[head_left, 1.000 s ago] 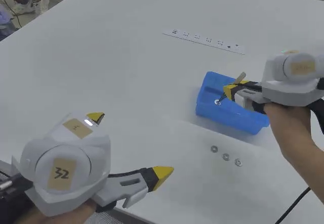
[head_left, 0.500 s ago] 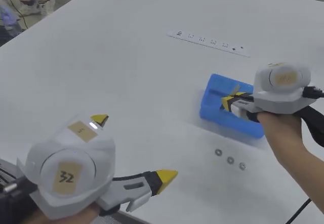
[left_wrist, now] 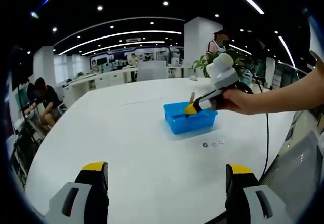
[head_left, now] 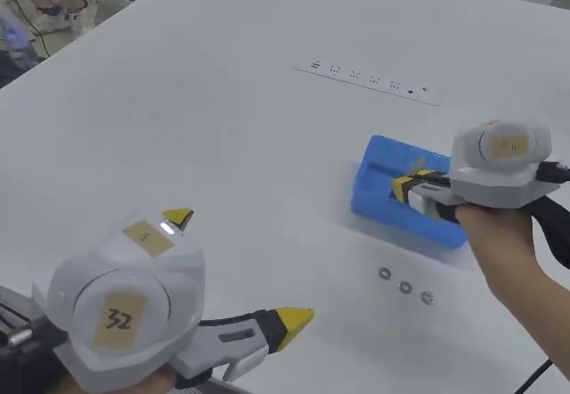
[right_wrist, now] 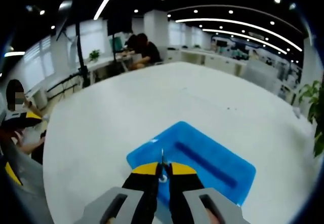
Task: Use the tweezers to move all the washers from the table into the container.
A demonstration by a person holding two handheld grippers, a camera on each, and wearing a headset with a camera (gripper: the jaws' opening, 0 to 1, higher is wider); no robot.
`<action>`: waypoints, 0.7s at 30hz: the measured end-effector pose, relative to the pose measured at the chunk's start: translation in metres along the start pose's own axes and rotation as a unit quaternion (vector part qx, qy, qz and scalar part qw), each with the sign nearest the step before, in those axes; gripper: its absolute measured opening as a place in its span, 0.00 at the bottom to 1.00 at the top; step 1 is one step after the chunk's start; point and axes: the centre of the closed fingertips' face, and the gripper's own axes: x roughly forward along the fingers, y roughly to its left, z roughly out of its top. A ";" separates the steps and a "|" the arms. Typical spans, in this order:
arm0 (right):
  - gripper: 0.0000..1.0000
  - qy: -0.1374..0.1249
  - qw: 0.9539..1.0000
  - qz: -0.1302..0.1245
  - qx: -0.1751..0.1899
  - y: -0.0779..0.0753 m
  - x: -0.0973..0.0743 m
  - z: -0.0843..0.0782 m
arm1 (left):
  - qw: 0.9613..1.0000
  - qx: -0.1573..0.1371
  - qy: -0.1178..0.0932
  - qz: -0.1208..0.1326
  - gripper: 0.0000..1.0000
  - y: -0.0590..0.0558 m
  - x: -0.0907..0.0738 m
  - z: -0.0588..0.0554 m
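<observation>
My right gripper (head_left: 403, 186) hangs over the blue container (head_left: 378, 209), shut on thin tweezers (right_wrist: 162, 156) that point down into it. In the right gripper view the container's rim (right_wrist: 143, 154) lies just beyond the shut jaws (right_wrist: 162, 169). Three small washers (head_left: 405, 287) lie in a row on the white table, near the container's front. My left gripper (head_left: 236, 269) is open and holds nothing, low at the near left, far from the container. The left gripper view shows its wide-apart jaws (left_wrist: 166, 169), the container (left_wrist: 188, 128), the washers (left_wrist: 212, 144) and the right gripper (left_wrist: 195, 107) with the tweezers (left_wrist: 192, 97).
A long white strip with sockets (head_left: 370, 81) lies on the table behind the container. The table's near edge runs just under the left gripper. Office desks and seated people are in the background.
The right gripper has drawn back a little to the right and lifted the tweezers' tip from the container's floor. The head camera has shifted. The left gripper stays open.
</observation>
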 end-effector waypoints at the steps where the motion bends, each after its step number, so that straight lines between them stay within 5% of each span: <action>1: 0.03 -0.002 1.000 -0.001 0.003 -0.001 -0.002 0.001 | 1.000 0.000 0.000 0.000 0.99 0.000 0.000 0.000; 12: 0.03 -0.070 0.998 -0.003 0.006 0.009 -0.055 0.033 | 1.000 0.002 0.002 -0.005 0.99 -0.002 0.001 -0.001; 21: 0.03 -0.050 0.999 0.009 -0.020 0.043 -0.084 0.001 | 1.000 0.002 0.008 -0.010 0.99 -0.004 0.002 -0.003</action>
